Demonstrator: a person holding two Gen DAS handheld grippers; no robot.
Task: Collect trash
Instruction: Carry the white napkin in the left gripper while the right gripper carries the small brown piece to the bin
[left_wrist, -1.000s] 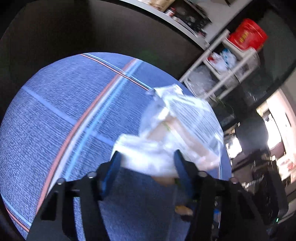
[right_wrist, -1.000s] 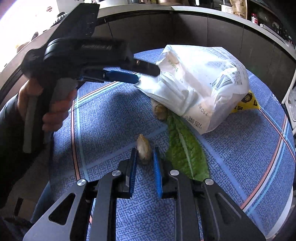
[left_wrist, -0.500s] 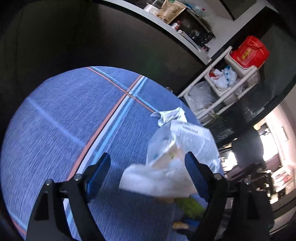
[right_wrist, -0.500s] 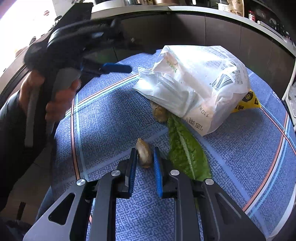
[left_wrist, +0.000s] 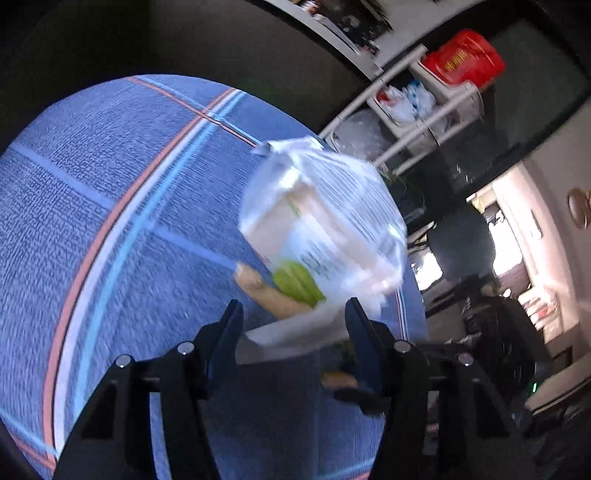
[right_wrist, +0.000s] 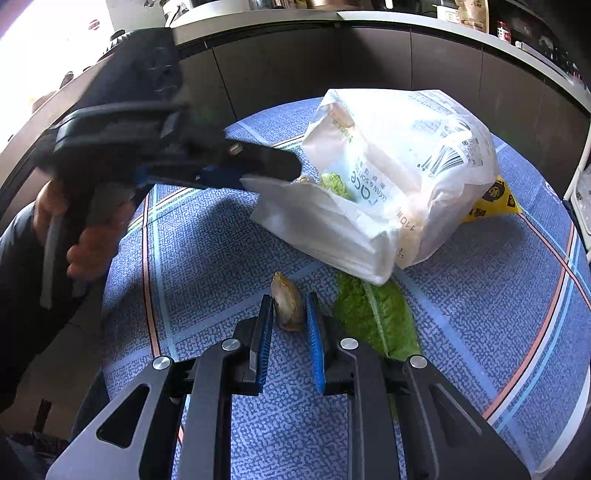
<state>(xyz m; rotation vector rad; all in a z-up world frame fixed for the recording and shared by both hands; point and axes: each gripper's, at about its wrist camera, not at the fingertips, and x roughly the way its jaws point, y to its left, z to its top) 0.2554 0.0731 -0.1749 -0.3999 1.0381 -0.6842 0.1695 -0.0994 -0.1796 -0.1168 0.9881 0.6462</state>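
A white plastic trash bag (right_wrist: 406, 147) lies on the round table's blue cloth (right_wrist: 184, 258). Its mouth faces my left gripper (right_wrist: 266, 175), whose jaws are closing on the bag's rim and hold it lifted. In the left wrist view the bag (left_wrist: 325, 221) fills the middle, and its white rim spans the gap of the left gripper (left_wrist: 293, 306). A green lettuce leaf (right_wrist: 373, 317) lies under the bag's corner. My right gripper (right_wrist: 289, 299) is shut on a small brown scrap (right_wrist: 290, 314) just above the cloth.
A yellow wrapper (right_wrist: 495, 199) pokes out behind the bag. A person's hand (right_wrist: 92, 236) holds the left gripper at the table's left edge. A dark counter (right_wrist: 406, 55) curves behind the table. A white shelf rack (left_wrist: 424, 110) with a red container (left_wrist: 461, 59) stands beyond the far edge.
The left gripper let go of the bag, drew back with wide jaws, then returned and closed on the rim, which now stands lifted open. The right gripper kept still with its scrap.
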